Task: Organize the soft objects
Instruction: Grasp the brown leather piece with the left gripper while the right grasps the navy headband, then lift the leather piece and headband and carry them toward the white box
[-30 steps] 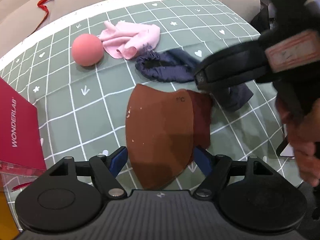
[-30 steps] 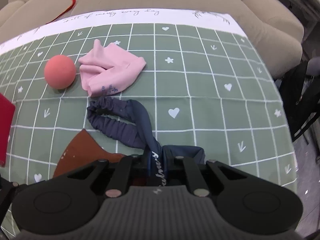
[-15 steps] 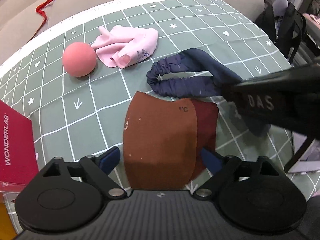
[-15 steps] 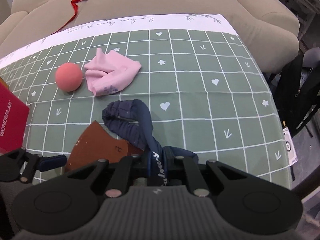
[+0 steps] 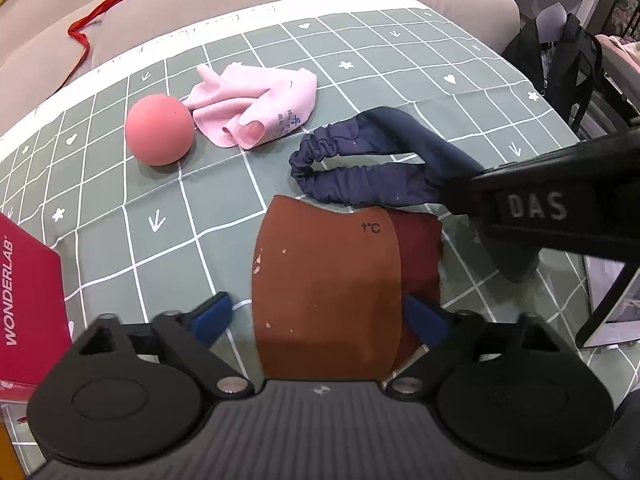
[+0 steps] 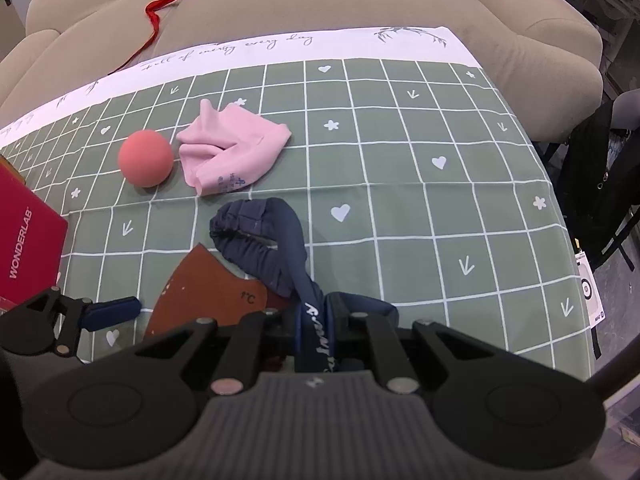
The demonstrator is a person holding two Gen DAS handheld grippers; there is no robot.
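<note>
Surface: a green checked cloth (image 6: 400, 220) with a white far border, spread over a beige sofa (image 6: 320, 8); I cannot tell what lies underneath.
Left gripper (image 5: 320, 316): fingers spread wide and closing a little, their blue pads (image 5: 210, 316) on either side of the brown mask, not pressing it.
Right gripper (image 6: 316, 332): fingers closed tight on the dark blue headband.
Headband (image 5: 360, 160): one end pinched in the right gripper, the gathered loop trailing onto the cloth toward the far edge, its near side touching the mask's top edge.
Mask (image 5: 328, 280): rust brown, lying flat near the near edge of the cloth, a darker red flap showing on its right side.
Pink cloth (image 6: 232, 148): crumpled, toward the far left part of the cloth, well apart from the headband.
Ball (image 6: 146, 158): salmon pink, just beside the pink cloth, on its left.
Red box (image 6: 28, 240): at the left edge.
Red cord (image 6: 160, 4): on the sofa beyond the far edge.
</note>
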